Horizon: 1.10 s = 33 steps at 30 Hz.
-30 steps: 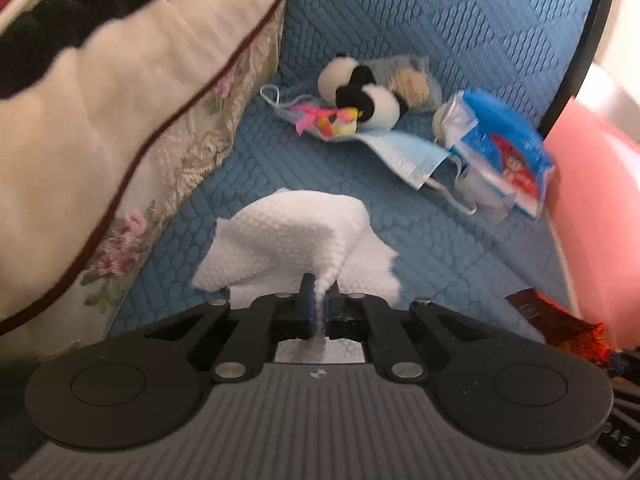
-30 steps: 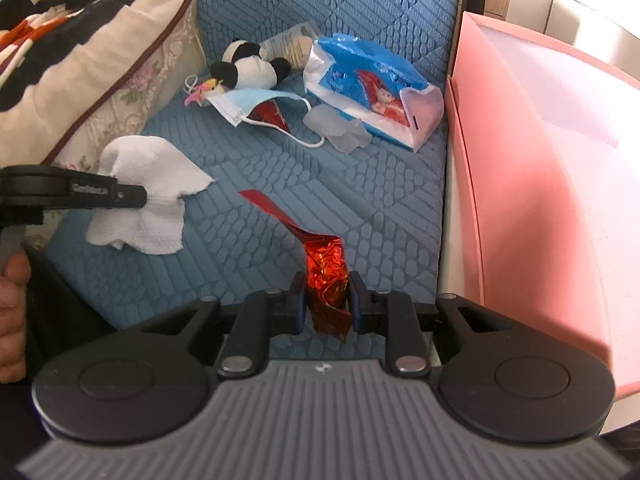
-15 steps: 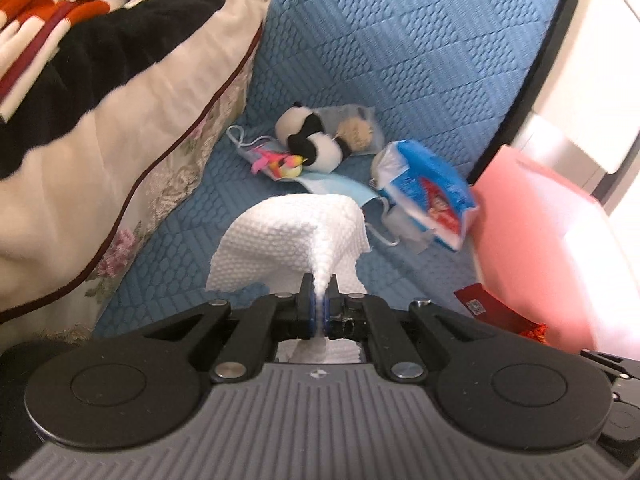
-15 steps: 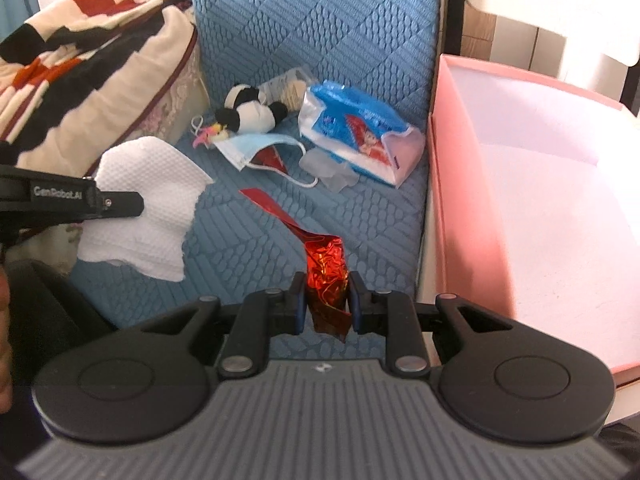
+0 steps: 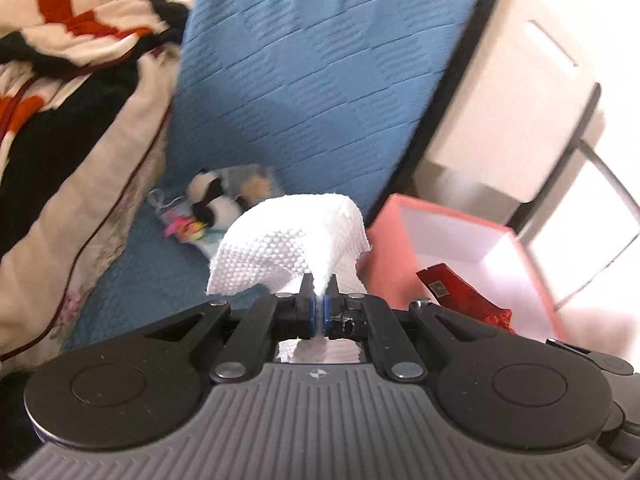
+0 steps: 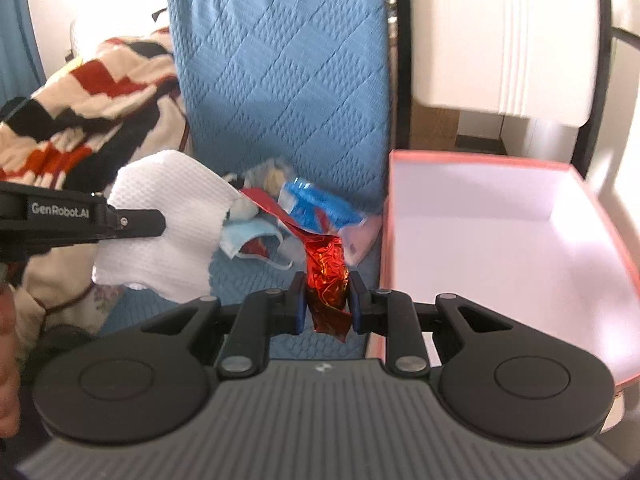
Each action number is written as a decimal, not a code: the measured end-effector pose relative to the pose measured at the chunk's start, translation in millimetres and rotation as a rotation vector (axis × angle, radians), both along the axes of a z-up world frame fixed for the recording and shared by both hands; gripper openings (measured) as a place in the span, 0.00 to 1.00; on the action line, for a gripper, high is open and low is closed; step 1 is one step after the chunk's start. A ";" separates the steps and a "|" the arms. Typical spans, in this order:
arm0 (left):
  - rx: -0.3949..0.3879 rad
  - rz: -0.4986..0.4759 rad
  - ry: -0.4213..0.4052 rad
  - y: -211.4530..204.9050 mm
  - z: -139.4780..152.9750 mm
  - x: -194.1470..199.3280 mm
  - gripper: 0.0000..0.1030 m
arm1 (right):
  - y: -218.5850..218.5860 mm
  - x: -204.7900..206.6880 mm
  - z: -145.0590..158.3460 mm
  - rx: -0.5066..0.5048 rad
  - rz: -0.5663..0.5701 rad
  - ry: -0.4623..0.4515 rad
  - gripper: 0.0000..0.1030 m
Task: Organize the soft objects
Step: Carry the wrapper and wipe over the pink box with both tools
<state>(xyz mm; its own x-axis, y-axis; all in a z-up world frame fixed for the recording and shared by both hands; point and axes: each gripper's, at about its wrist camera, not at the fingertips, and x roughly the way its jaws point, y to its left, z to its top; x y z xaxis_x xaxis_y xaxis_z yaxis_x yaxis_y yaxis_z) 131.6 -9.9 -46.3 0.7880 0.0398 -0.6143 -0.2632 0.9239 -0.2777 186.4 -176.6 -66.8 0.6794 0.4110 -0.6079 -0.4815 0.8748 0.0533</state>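
Observation:
My left gripper [image 5: 319, 295] is shut on a white textured paper towel [image 5: 288, 240], which hangs in the air above the blue quilted seat [image 5: 132, 276]. From the right wrist view the left gripper [image 6: 158, 222] pokes in at the left with the same towel [image 6: 168, 232] draped from it. A crinkled red foil wrapper [image 6: 326, 276] is pinched in my right gripper [image 6: 326, 300], lifted just left of the pink box [image 6: 480, 220]. That wrapper [image 5: 460, 296] also shows in front of the pink box [image 5: 400, 232] in the left wrist view.
At the back of the seat lie a panda plush [image 5: 216, 204], a blue face mask [image 6: 244, 238] and a blue tissue pack [image 6: 316, 208]. A striped blanket on a cushion [image 5: 60, 100] fills the left. The seat's backrest [image 6: 288, 72] rises behind; a white cabinet [image 6: 500, 40] stands beyond the box.
Both grippers have risen off the seat with their loads, the towel and the wrapper now hanging free. The views have tilted up, and the pink box's inside has come into sight.

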 end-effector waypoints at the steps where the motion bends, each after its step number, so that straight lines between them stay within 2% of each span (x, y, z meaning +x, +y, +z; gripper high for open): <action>1: 0.001 -0.007 -0.007 -6.9 6.5 0.2 0.05 | -5.0 -0.1 5.8 0.001 -0.006 -0.009 0.24; 9: 0.001 -0.059 -0.040 -54.4 46.0 15.7 0.05 | -43.7 4.0 41.2 0.023 -0.034 -0.047 0.24; 16: -0.012 -0.088 -0.045 -90.0 53.6 35.4 0.05 | -78.2 13.8 51.3 0.029 -0.059 -0.053 0.24; 24: -0.019 -0.125 -0.011 -127.6 29.2 69.1 0.05 | -115.8 35.9 31.8 0.013 -0.091 -0.020 0.24; 29: -0.015 -0.143 0.050 -147.9 -1.2 93.2 0.05 | -139.2 55.5 -0.3 0.046 -0.131 0.071 0.24; 33: -0.009 -0.160 0.101 -162.4 -26.0 111.9 0.05 | -148.4 67.1 -21.1 0.016 -0.144 0.095 0.24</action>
